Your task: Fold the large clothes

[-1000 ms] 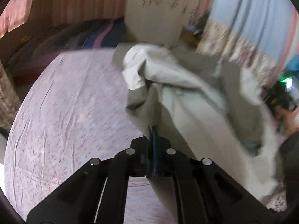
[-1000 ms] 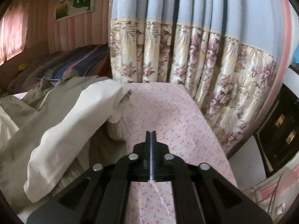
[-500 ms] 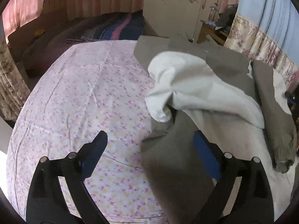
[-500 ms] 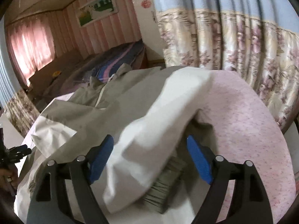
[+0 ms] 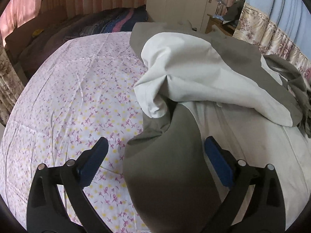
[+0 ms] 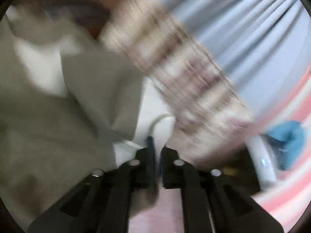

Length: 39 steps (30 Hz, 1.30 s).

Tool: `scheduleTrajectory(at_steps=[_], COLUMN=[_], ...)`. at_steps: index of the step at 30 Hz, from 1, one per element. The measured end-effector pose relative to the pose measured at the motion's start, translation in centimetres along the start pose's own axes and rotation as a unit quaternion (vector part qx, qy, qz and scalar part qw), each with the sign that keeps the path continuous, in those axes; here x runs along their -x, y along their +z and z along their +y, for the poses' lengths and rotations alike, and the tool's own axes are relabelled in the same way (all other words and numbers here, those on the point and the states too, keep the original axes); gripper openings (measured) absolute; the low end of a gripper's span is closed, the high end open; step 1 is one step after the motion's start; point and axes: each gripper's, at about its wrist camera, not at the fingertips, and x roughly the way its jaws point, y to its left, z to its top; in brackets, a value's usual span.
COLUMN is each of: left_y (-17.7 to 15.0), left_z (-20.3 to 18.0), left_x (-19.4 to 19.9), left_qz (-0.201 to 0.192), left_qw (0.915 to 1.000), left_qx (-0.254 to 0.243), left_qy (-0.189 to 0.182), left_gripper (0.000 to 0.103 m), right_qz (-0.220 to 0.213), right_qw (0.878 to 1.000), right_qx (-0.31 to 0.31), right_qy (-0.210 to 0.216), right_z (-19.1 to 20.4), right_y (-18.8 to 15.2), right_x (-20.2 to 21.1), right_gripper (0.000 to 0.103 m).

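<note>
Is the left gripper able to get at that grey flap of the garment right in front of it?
Probably yes: the left gripper is open with the grey flap already between its fingers, nothing lying over it.

A bed (image 5: 64,89) carries everything here, spread with a white sheet (image 5: 81,73) printed with small purple and yellow flowers and crossed by straight fold creases. The sheet's left part lies bare. On its right part rests 1 large garment (image 5: 171,174), grey-olive outside with a white lining (image 5: 186,68) turned out in a bunched fold on top. A grey flap of it lies flat at the near edge, touching the sheet. In the right wrist view the same grey and white cloth (image 6: 77,101) shows through heavy blur; its contact with the bed cannot be made out there.
</note>
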Motion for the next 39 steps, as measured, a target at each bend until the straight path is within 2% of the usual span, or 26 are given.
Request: scheduleTrajectory(at_steps=[1,2,3,4,5,6,10,11,14,15,18,19,20,21,22,24,28,30,32,35,37,38,39], left_y=[-0.1,-0.1,-0.1,0.1,0.2,0.3,0.5,0.4,0.2,0.2,0.3,0.3,0.3,0.3,0.5,1.2,2.8,3.8,4.1,4.1,4.4,4.6,5.1], left_z=[0.2,0.3,0.3,0.3,0.3,0.5,0.3,0.2,-0.2,-0.3,-0.8,-0.9,-1.1,-1.3,-1.2,-0.8,0.7,2.3,3.3,3.9,4.9,5.3,5.6], left_x=[0.1,0.1,0.1,0.0,-0.1,-0.2,-0.5,-0.6,-1.1,-1.3,-1.7,-1.6,-1.5,-1.6,-1.6,-1.3,-0.2,-0.1,-0.5,-0.1,1.2,1.9,2.8], left_qz=[-0.001,-0.001,-0.001,-0.002,-0.002,-0.001,0.001,0.001,0.012,0.017,0.03,0.025,0.015,0.011,0.006,0.0,-0.024,-0.03,-0.022,-0.035,-0.054,-0.064,-0.078], left_qw=[1.0,1.0,1.0,1.0,1.0,1.0,0.9999,0.9998,0.9996,0.9994,0.9995,0.9997,0.9998,0.9998,0.9998,0.9992,0.9993,0.9995,0.9996,0.9976,0.9963,0.9957,0.9949], left_qx=[0.0,-0.001,-0.003,-0.003,-0.002,0.0,-0.002,-0.003,-0.003,-0.003,0.0,-0.001,-0.002,-0.004,-0.003,0.007,-0.015,-0.012,-0.016,-0.021,-0.003,0.008,0.019], left_qy=[0.0,0.001,0.003,0.006,0.008,0.007,0.016,0.019,0.027,0.028,0.012,0.001,-0.016,-0.016,-0.018,-0.039,-0.023,-0.002,0.008,0.056,0.067,0.066,0.061], left_gripper=[0.098,0.098,0.098,0.099,0.099,0.1,0.1,0.1,0.1,0.1,0.099,0.088,0.072,0.055,0.027,0.018,0.015,0.015,0.017,0.05,0.091,0.095,0.097], right_qz=[0.016,0.018,0.01,-0.002,-0.02,-0.035,-0.077,-0.08,-0.067,-0.066,-0.064,-0.061,-0.057,-0.055,-0.055,-0.056,-0.076,-0.102,-0.122,-0.138,-0.137,-0.126,-0.108], right_qw=[1.0,0.998,0.996,0.994,0.992,0.99,0.97,0.955,0.915,0.911,0.914,0.913,0.911,0.91,0.91,0.91,0.908,0.904,0.895,0.879,0.876,0.878,0.885], right_qx=[-0.02,-0.063,-0.09,-0.107,-0.12,-0.133,-0.192,-0.217,-0.261,-0.261,-0.241,-0.24,-0.241,-0.241,-0.24,-0.241,-0.248,-0.25,-0.246,-0.223,-0.196,-0.179,-0.16], right_qy=[0.009,0.025,0.028,0.022,0.012,0.023,0.129,0.187,0.3,0.314,0.321,0.324,0.33,0.332,0.332,0.332,0.33,0.331,0.352,0.398,0.419,0.426,0.423], right_z=[-1.0,-2.8,-3.8,-4.4,-4.9,-5.1,-5.1,-4.8,-2.8,-1.9,0.7,1.1,1.7,1.9,2.1,1.9,0.8,0.5,0.4,2.1,3.7,4.9,6.3], right_y=[-0.4,-0.9,-1.3,-1.6,-1.7,-1.8,-1.4,-1.2,-1.0,-0.9,-0.9,-1.0,-1.0,-1.0,-1.0,-0.8,-0.1,0.7,1.6,2.9,3.7,4.1,4.5], right_x=[-0.7,-0.7,-0.3,0.4,1.5,2.4,5.2,5.5,5.3,5.6,6.1,6.1,6.1,6.1,6.1,5.9,7.5,9.3,11.2,13.5,13.9,13.7,13.2], right_gripper=[0.034,0.044,0.065,0.072,0.074,0.074,0.074,0.074,0.075,0.075,0.075,0.075,0.075,0.075,0.075,0.075,0.075,0.075,0.075,0.08,0.081,0.081,0.081])
